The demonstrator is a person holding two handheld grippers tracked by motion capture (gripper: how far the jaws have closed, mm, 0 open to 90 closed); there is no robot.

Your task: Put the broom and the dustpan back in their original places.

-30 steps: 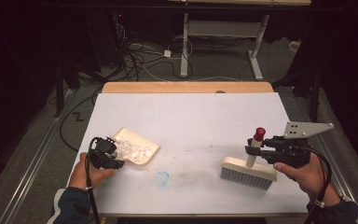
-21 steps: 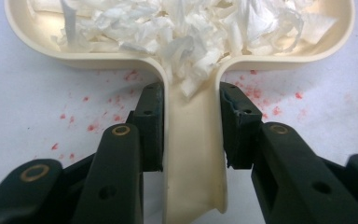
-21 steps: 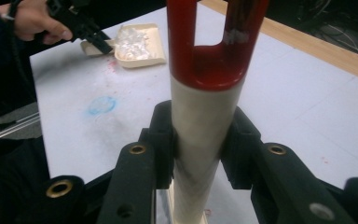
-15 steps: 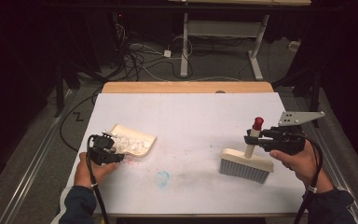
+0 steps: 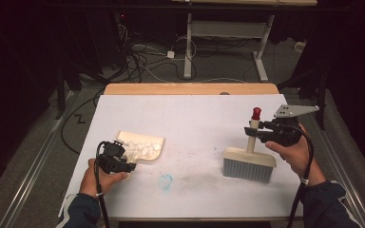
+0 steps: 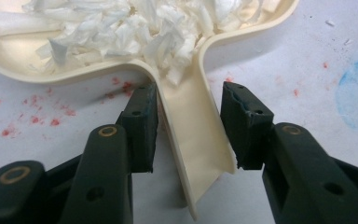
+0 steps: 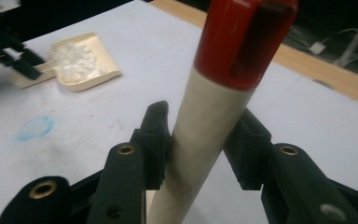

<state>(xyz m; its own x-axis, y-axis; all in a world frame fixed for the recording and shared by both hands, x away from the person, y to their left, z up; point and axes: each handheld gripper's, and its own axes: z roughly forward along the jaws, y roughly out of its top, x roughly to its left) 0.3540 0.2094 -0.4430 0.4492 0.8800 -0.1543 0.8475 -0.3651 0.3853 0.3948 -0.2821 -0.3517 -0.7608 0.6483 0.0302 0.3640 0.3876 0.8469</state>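
Observation:
A cream dustpan (image 5: 142, 145) holding white paper shreds (image 6: 121, 28) lies on the left of the white sheet. Its handle (image 6: 191, 140) runs between the jaws of my left gripper (image 5: 125, 166) (image 6: 189, 100), which have just been opening; there is a gap on each side of the handle. At the right a brush (image 5: 249, 164) rests bristles down, its cream handle (image 7: 200, 140) with a red cap (image 7: 242, 37) pointing up. My right gripper (image 5: 253, 130) (image 7: 200, 126) has also just been opening. The brush handle stands loosely between its pads.
The white sheet (image 5: 190, 118) covers a wooden table whose far edge (image 5: 190, 89) shows. A blue ring stain (image 5: 165, 181) and a grey smudge mark the sheet between the hands. Cables and a desk frame lie on the floor beyond.
My right hand and the brush have shifted a little away from the person. The left hand and dustpan have stayed where they were.

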